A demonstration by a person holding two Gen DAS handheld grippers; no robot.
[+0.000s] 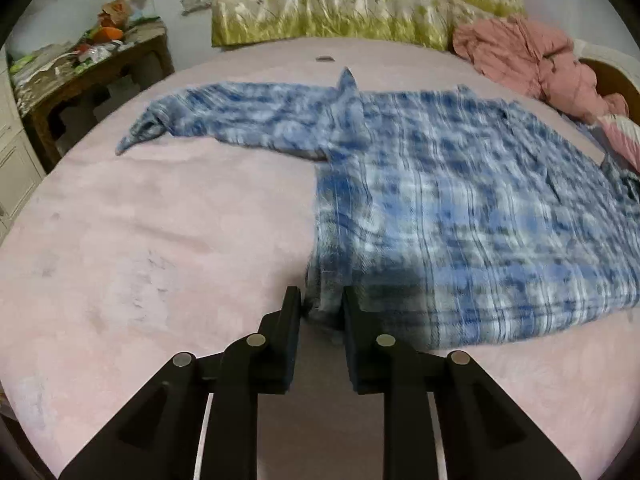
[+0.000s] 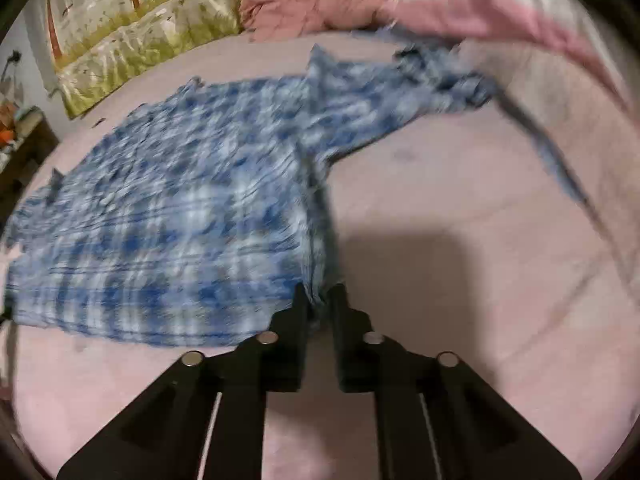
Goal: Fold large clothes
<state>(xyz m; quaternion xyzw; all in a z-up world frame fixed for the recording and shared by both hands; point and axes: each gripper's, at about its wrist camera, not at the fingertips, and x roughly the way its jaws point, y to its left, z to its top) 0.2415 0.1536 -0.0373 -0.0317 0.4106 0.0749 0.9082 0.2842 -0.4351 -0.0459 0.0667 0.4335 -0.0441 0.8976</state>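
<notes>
I have a blue plaid shirt (image 1: pixel 460 208) spread flat on the bed (image 1: pixel 160 240), which is covered in a pale pink sheet. The garment lies with its hem toward me and its collar end toward the pillows.

My left tongs (image 1: pixel 322 304) are narrow, and a bunched corner of the shirt's hem sits between the two black fingers (image 1: pixel 290 320); the cloth fills the gap and the pads press on it. From this view one sleeve (image 1: pixel 224 116) stretches out to the left across the sheet, its cuff lying flat.

My right tongs (image 2: pixel 319 300) are also narrow, closed on the other lower corner of the shirt (image 2: pixel 180 208), a thin fold of fabric pinched between the fingers. The other sleeve (image 2: pixel 384 96) runs off up and to the right, blurred.

Beyond the shirt, a crumpled pink garment (image 1: pixel 532 52) lies near the head of the bed, beside a yellow-green patterned pillow (image 1: pixel 320 12). A cluttered wooden side table (image 1: pixel 80 68) stands off the bed's left side. A pink and white striped cloth (image 2: pixel 500 12) lies at the far right edge.
</notes>
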